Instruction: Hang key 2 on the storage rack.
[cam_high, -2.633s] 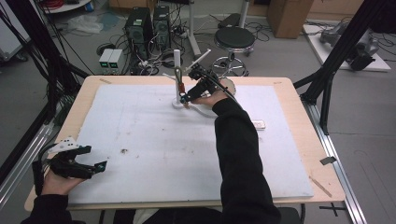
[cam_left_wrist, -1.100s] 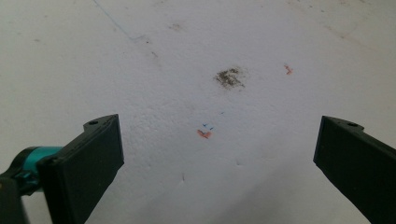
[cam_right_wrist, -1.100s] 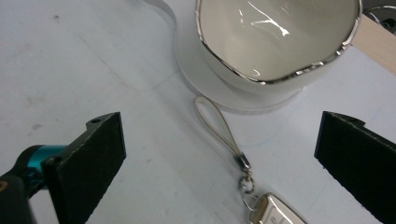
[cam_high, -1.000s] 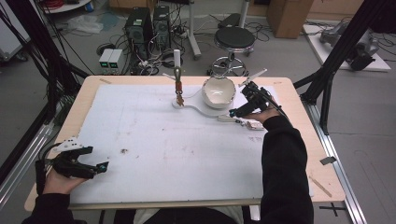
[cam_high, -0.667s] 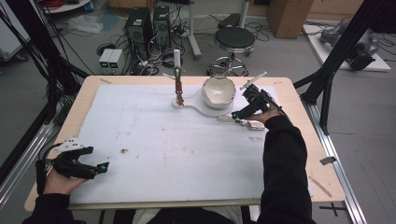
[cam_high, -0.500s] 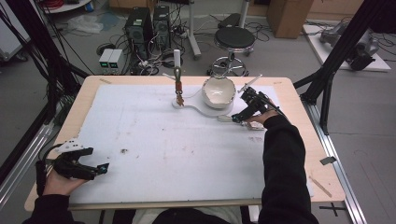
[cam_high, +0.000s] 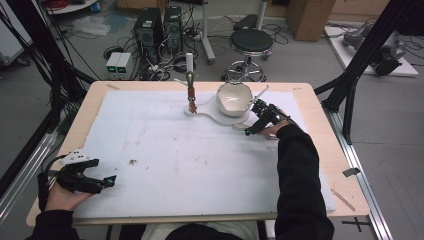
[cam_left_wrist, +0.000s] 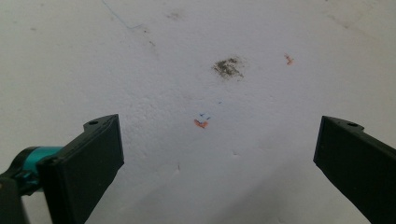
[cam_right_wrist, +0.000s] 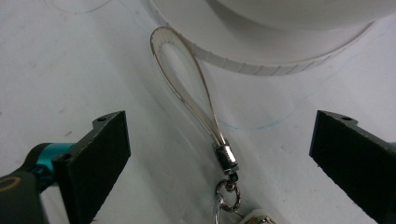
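from the high view, my right gripper (cam_high: 254, 126) sits at the far right part of the white sheet (cam_high: 150, 145), just in front of the white bowl (cam_high: 233, 98) on its flat stand (cam_high: 220, 118). the little strap charm lies under and just ahead of its tips, too small here to make out well. my left gripper (cam_high: 102, 183) rests near the front left corner, well apart from all this, so the right hand is plainly the nearer one. a thin upright post (cam_high: 190, 85) stands on the stand's left end, beside the bowl.

in the left gripper view, my jaws stand wide apart with nothing between them, just the sheet with a grey smudge (cam_left_wrist: 228, 67) and a small orange fleck (cam_left_wrist: 201, 123).

in the right gripper view, my jaws are wide as well and hold nothing. the clear cord loop (cam_right_wrist: 183, 88) lies flat between them, a bit left of centre. its long axis runs away from me, leaning from the metal crimp (cam_right_wrist: 226, 158) close to me up and left toward the rim of the stand (cam_right_wrist: 261, 65), where the loop's far end nearly touches. a small ring (cam_right_wrist: 229, 195) hangs off the crimp at the bottom edge. i judge the closing line crosses the loop, so a short push forward and down should bracket it.
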